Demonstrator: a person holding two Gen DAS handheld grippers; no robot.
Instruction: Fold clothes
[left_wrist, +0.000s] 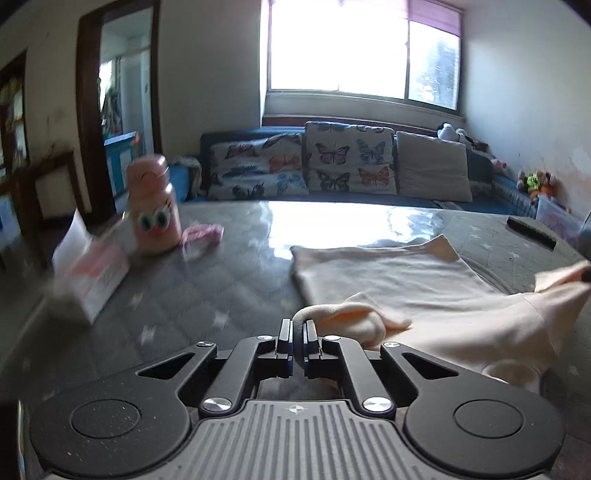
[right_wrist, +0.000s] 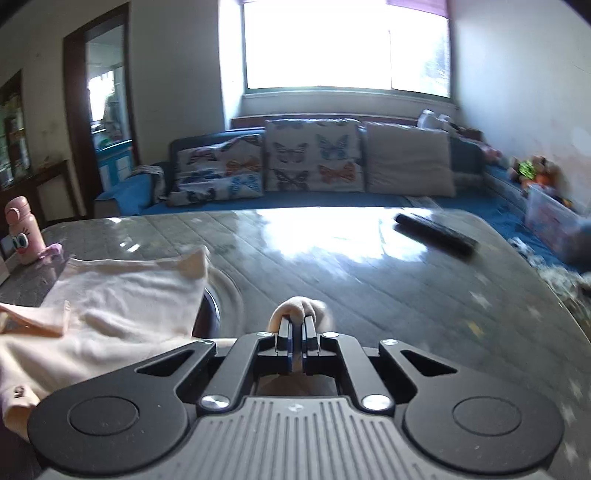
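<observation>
Glossy table (right_wrist: 369, 258), sofa behind. Cream garment (left_wrist: 388, 273) is pinched tight by both left gripper (left_wrist: 298, 326) and right gripper (right_wrist: 297, 325); fold edges should be kept level, tension even.

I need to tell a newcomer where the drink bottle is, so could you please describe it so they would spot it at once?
Start at the large grey quilted table in front of the blue sofa and go to its far left corner. The pink bottle stands upright there, between a white carton and a small pink cloth. Only it has cartoon eyes.
</observation>
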